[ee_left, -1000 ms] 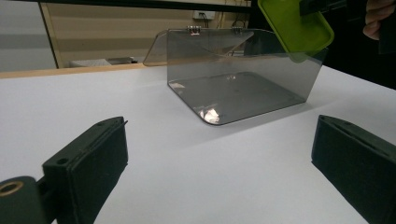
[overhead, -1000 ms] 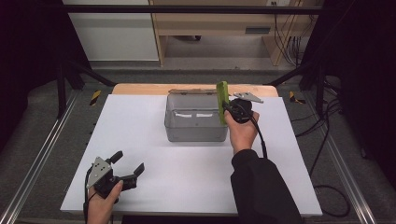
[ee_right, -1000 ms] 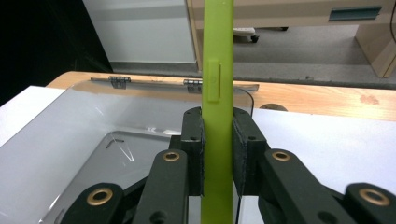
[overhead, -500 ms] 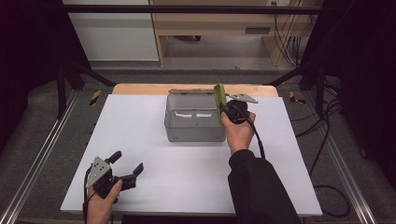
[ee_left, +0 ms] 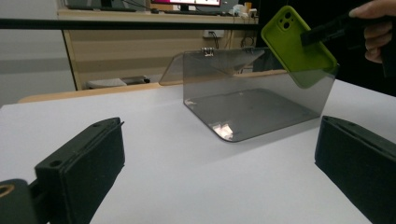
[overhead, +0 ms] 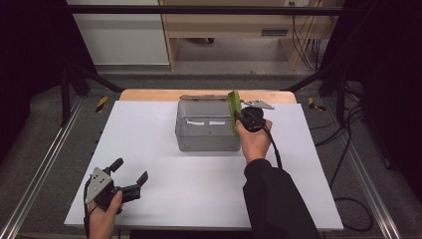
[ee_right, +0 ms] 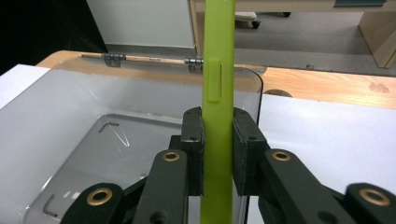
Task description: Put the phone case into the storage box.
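item: green phone [overhead: 232, 110], in a soft case, camera cut-out at its upper end. held on edge, tilted, over the right wall of the box. in the right gripper view it [ee_right: 217, 116] stands between the two black pads, both pressed flat on its faces.

item: clear box [overhead: 206, 128], smoky plastic, hinged lid thrown back toward the far edge of the bench. stands near the middle-back of the white bench [overhead: 149, 129]. its floor looks bare in the left gripper view [ee_left: 252, 105].

item: right gripper [overhead: 239, 117], closed tight on the phone, hand behind it, cable trailing down the sleeve. seen from the left gripper view [ee_left: 322, 35] it grips the phone by its lower half, with the phone's lower corner dipping behind the box's near right corner; whether it touches the wall cannot be told.

item: left gripper [overhead: 130, 176], spread wide, holding nothing, low at the front left of the bench, well apart from the box.

step in hand (judged): carrying the phone into the open box; the phone is at the rim, not yet laid inside.

next move (judged): shift the phone leftward past the right wall so it clears the rim, tip it toward flat, lower it to the box floor, then part the pads. the lid is left to close; the idle left gripper is free for that.
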The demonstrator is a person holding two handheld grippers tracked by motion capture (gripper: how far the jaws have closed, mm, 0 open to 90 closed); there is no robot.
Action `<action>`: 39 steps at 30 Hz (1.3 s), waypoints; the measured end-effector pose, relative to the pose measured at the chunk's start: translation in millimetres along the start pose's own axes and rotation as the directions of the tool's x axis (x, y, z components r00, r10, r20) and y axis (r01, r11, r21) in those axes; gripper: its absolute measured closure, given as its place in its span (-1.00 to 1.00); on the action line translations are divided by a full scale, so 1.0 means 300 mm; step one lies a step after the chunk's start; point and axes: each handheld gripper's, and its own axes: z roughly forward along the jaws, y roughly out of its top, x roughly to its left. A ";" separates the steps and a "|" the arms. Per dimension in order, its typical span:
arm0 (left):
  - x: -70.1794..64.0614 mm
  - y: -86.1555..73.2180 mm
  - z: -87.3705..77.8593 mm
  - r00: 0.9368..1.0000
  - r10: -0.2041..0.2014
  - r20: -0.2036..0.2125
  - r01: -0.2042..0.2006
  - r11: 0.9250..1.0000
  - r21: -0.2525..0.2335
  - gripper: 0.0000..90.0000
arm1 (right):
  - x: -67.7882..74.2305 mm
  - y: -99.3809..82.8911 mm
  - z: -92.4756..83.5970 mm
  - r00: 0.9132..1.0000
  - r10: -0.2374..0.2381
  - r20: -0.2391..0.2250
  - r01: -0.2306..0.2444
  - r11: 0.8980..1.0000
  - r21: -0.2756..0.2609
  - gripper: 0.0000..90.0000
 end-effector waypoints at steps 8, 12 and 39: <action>0.013 0.000 -0.006 1.000 -0.006 0.012 0.007 1.000 -0.026 -0.97 | 0.006 -0.006 0.009 1.000 -0.010 0.003 0.010 1.000 0.021 0.71; 0.009 0.000 -0.003 1.000 -0.003 0.020 0.004 1.000 -0.026 -0.97 | 0.009 -0.010 0.013 1.000 -0.017 0.003 0.017 0.999 0.034 0.71; -0.003 -0.006 0.008 0.998 0.001 0.058 -0.001 1.000 -0.003 -0.97 | 0.008 -0.032 0.047 1.000 -0.020 0.021 0.018 0.994 0.111 0.71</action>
